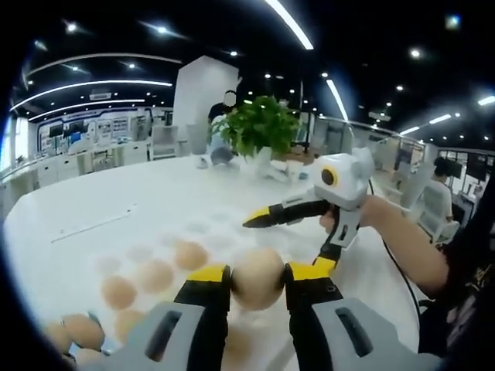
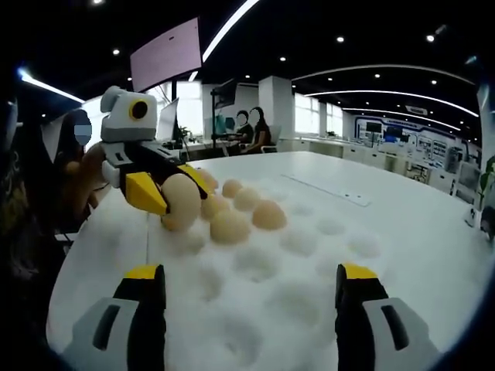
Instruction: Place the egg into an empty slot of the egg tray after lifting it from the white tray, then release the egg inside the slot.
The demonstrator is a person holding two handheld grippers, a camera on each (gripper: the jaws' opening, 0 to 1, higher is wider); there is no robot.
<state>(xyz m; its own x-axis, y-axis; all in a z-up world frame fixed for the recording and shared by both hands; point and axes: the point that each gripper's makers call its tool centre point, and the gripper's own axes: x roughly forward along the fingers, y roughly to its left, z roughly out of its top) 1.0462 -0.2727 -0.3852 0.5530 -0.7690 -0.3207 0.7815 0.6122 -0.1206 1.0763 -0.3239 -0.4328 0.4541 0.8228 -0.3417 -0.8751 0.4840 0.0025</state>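
Note:
My left gripper (image 1: pixel 257 272) is shut on a tan egg (image 1: pixel 257 282), which sits between its yellow fingertips just above the white egg tray (image 1: pixel 139 252). Several eggs (image 1: pixel 155 274) fill slots at the tray's left. In the right gripper view, the left gripper (image 2: pixel 173 188) comes in from the left, holding the egg (image 2: pixel 183 205) low over the egg tray (image 2: pixel 309 290) beside a cluster of eggs (image 2: pixel 230 226). My right gripper (image 2: pixel 251 278) stands open and empty over bare slots. It also hovers over the tray's far side in the left gripper view as the right gripper (image 1: pixel 259 218).
The tray lies on a large white table (image 1: pixel 100 201). A potted plant (image 1: pixel 259 124) stands at the table's far side. The person's arm (image 1: pixel 406 243) reaches in from the right. People sit at desks beyond the table (image 2: pixel 251 127).

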